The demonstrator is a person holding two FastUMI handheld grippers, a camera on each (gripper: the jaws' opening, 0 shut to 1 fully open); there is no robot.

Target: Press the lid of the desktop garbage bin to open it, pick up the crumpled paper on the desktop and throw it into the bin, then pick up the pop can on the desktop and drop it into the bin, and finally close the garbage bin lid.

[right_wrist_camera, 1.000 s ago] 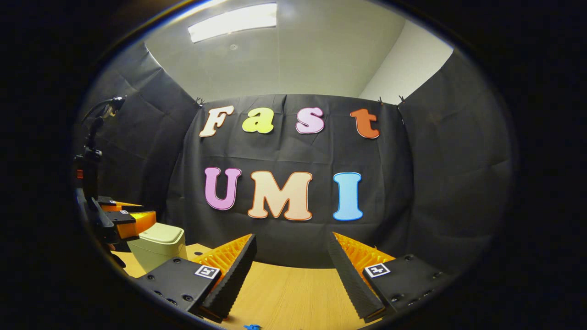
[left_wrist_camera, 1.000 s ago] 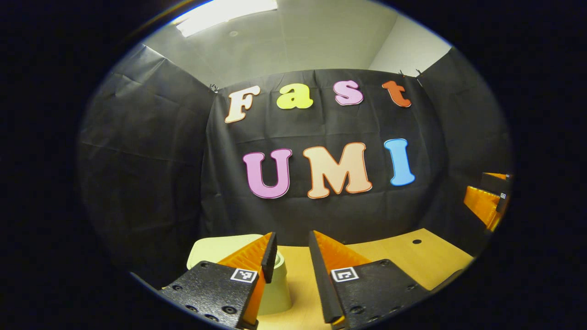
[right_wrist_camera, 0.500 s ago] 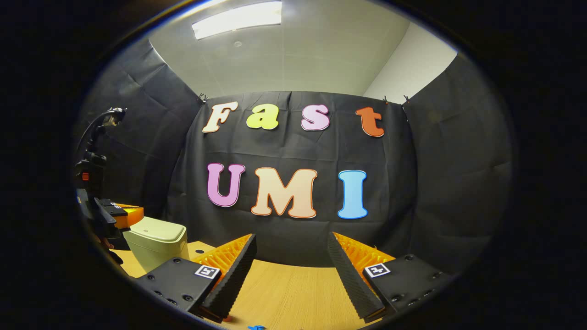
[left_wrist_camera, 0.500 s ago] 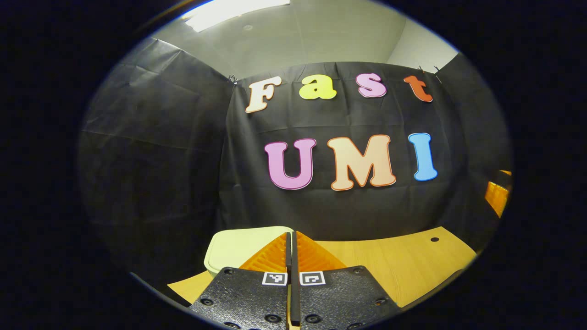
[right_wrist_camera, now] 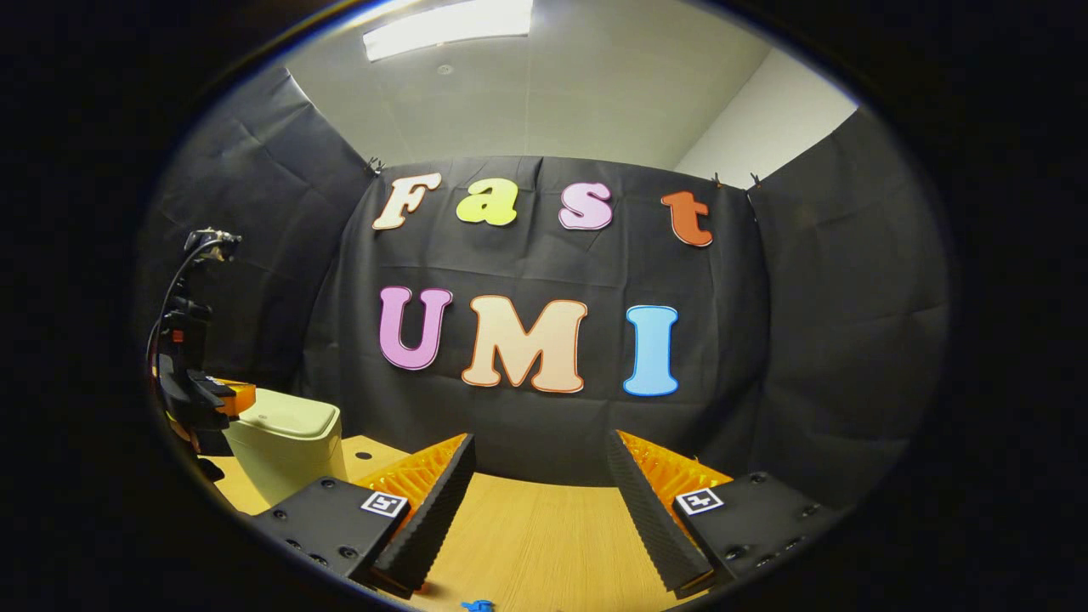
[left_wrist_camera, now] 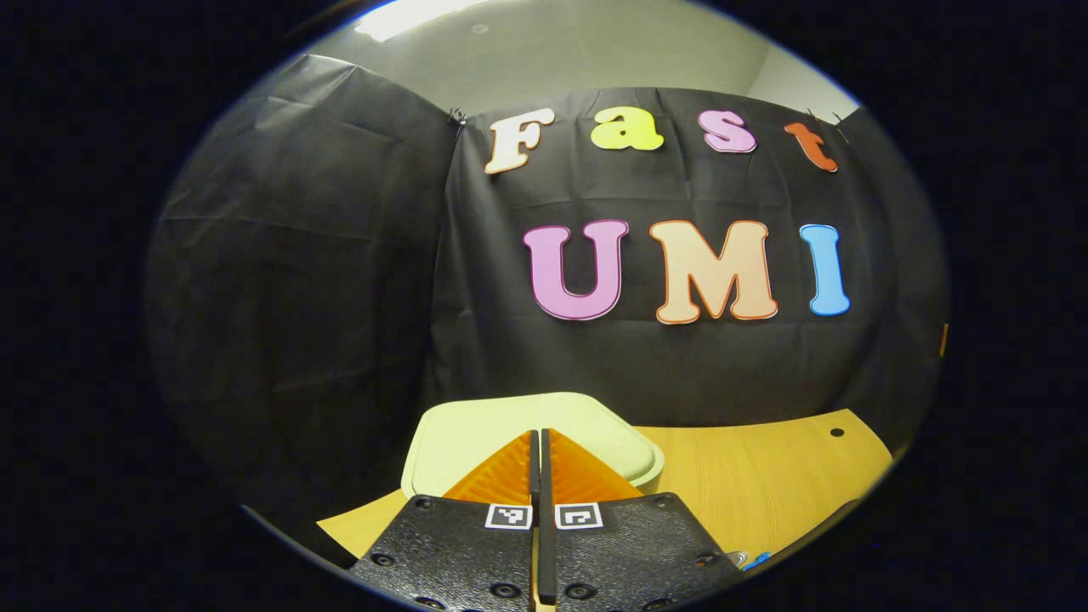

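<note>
Pale green, the bin sits on the bench, lid down. My left gripper, pinched closed and empty, hangs over the lid. I should push straight down. My right gripper is wide open.

Walls: we see black cloth all round us.
Ceiling: pale, with our strip light.
Table: light wood.
</note>
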